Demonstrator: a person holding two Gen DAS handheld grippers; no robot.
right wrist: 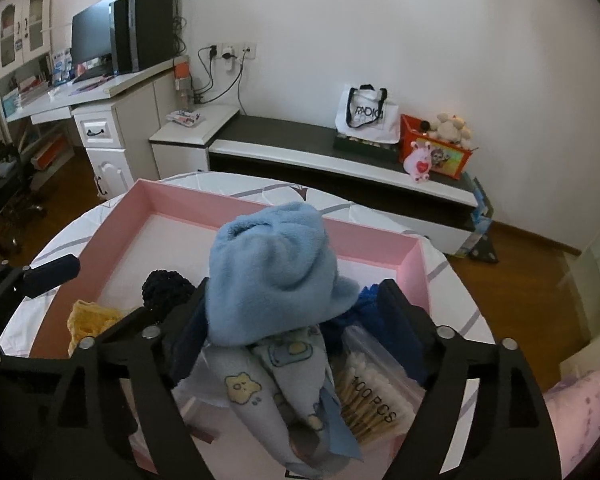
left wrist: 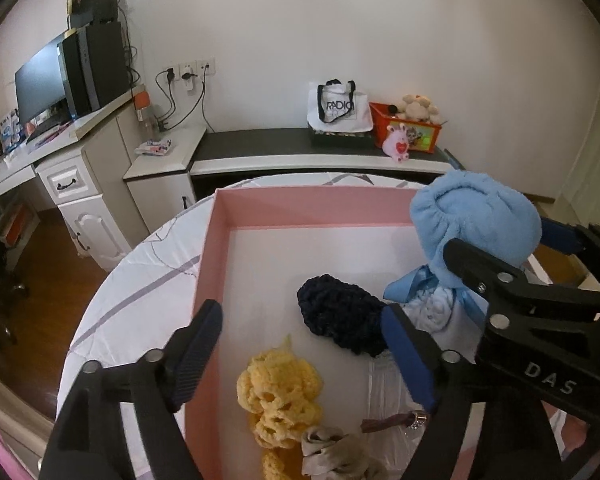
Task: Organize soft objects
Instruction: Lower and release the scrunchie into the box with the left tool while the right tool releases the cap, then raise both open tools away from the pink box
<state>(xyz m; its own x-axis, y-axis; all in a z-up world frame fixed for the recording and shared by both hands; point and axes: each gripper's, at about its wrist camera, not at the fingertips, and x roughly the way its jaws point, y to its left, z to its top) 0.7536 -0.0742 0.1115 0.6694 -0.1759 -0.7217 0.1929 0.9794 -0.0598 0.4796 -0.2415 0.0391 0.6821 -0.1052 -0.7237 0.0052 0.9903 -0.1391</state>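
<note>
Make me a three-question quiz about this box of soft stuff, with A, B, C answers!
1. Where is the yellow knit?
A. in the pink box
B. on the floor
C. on the desk

2. What colour is the fluffy hat?
A. red
B. light blue
C. green

3. How is the left claw?
A. shut on the hat
B. shut on the yellow knit
C. open

Answers: 1 A, it lies on the box's white bottom. 2 B, plainly pale blue. 3 C, its fingers stand apart, gripping nothing.

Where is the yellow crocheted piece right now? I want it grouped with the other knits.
In the left wrist view the yellow crocheted piece lies in the pink box, near its left wall, below the dark navy knit.
</note>
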